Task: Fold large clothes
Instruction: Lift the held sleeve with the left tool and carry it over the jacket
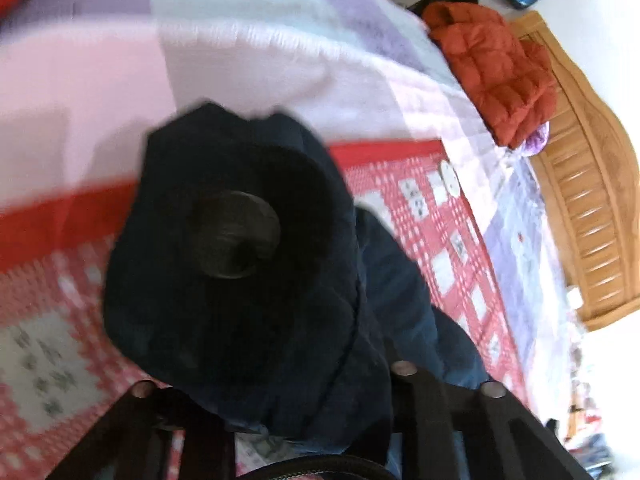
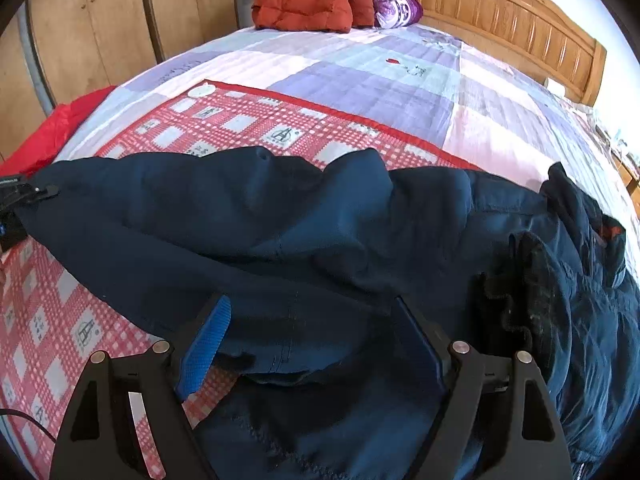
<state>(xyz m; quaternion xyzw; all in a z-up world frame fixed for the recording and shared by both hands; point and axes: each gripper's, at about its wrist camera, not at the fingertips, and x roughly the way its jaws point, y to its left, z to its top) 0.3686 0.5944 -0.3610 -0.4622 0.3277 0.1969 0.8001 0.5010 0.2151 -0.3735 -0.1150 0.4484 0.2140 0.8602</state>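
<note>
A large navy jacket (image 2: pixel 320 232) lies across the red checked mat (image 2: pixel 240 124) on the bed. My right gripper (image 2: pixel 312 336) is open, its blue-padded fingers (image 2: pixel 208 344) straddling the jacket's near edge. In the left wrist view a bunched sleeve end of the jacket (image 1: pixel 240 260) fills the space between the fingers and hides their tips; my left gripper (image 1: pixel 280 412) is shut on it and holds it above the mat (image 1: pixel 420 200). The left gripper also shows in the right wrist view (image 2: pixel 24 196), at the jacket's far left end.
An orange puffer jacket (image 2: pixel 312 0) and a purple pillow (image 2: pixel 396 10) lie by the wooden headboard (image 2: pixel 500 16). A red garment (image 2: pixel 52 132) lies at the bed's left edge by wooden wardrobe doors (image 2: pixel 100 20). A pastel patchwork quilt (image 2: pixel 400 80) covers the bed.
</note>
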